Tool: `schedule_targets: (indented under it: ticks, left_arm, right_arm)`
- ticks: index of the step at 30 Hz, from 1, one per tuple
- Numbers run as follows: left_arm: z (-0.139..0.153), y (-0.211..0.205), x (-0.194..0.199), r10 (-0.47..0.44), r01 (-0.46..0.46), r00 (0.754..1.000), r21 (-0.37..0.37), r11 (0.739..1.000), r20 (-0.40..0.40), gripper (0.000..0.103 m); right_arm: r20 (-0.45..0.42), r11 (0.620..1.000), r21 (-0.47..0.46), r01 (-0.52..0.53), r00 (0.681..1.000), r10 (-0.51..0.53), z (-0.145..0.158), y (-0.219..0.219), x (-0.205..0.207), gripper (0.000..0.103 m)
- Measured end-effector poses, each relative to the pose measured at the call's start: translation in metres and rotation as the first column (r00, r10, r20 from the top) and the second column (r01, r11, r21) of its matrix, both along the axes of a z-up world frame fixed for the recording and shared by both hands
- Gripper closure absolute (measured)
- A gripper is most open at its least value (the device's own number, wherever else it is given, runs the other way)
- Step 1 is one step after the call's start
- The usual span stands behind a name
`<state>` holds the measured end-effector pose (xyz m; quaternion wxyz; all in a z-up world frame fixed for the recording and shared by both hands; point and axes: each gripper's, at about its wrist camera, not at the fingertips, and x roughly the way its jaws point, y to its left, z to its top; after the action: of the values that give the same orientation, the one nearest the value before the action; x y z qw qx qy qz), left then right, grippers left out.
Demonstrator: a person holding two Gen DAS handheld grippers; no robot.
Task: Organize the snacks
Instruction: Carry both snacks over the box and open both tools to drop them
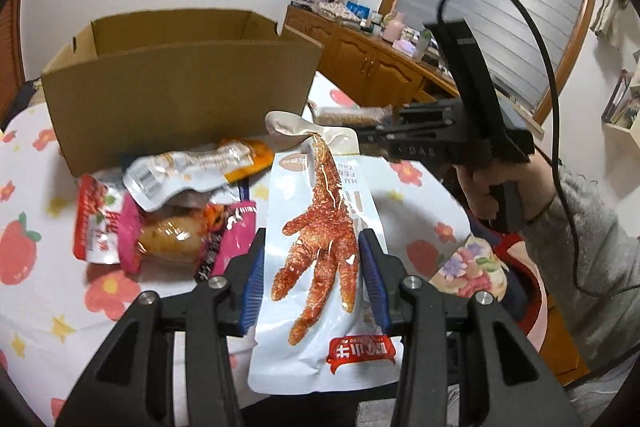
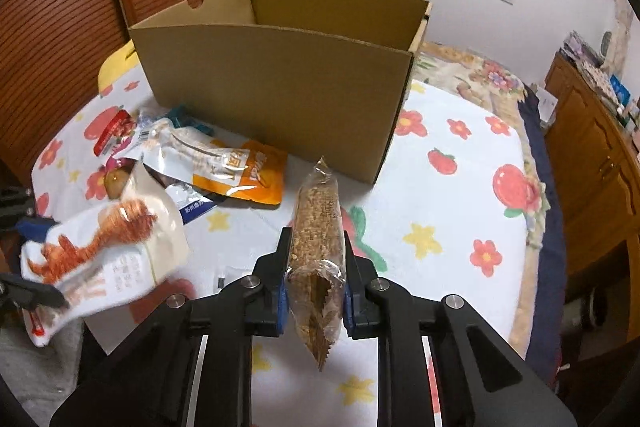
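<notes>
Above flowered tablecloth [image 2: 460,163], white pouch printed with red chicken foot [image 1: 320,247] clamped between left gripper [image 1: 312,267] jaws, lifted clear. Clear-wrapped brown grain bar [image 2: 318,247] clamped likewise in right gripper [image 2: 316,263]. Both judged bound for open brown cardboard box [image 2: 280,95]. Remaining packets [image 2: 224,167] heaped beside box. Lettering "FEN", "ZH" partly legible on pouch.

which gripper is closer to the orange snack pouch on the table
Left. The left gripper, shut on the chicken foot packet, is close beside the orange pouch; the right gripper, holding the granola bar, sits farther right.
</notes>
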<state>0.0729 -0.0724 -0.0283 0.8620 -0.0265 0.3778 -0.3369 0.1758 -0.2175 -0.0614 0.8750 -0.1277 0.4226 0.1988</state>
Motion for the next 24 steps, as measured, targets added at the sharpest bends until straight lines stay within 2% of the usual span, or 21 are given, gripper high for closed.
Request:
schedule_targets:
  ticks: [13,18,24]
  left_arm:
    - [0.043,0.035,0.031,0.111,-0.113,0.985,0.004,0.994,0.134,0.061]
    - [0.062,0.049,0.056,0.154,-0.162,0.968,0.024,0.987,0.198,0.061]
    - [0.078,0.061,0.088,0.206,-0.218,0.949,0.026,0.976,0.239,0.061]
  right_arm:
    - [0.138,0.999,0.05,0.001,0.99,-0.008,0.059,0.006,-0.016,0.085]
    - [0.191,0.997,0.081,0.003,0.981,-0.019,0.078,0.016,-0.006,0.085]
    - [0.236,0.995,0.101,0.005,0.971,-0.029,0.095,0.033,0.015,0.085]
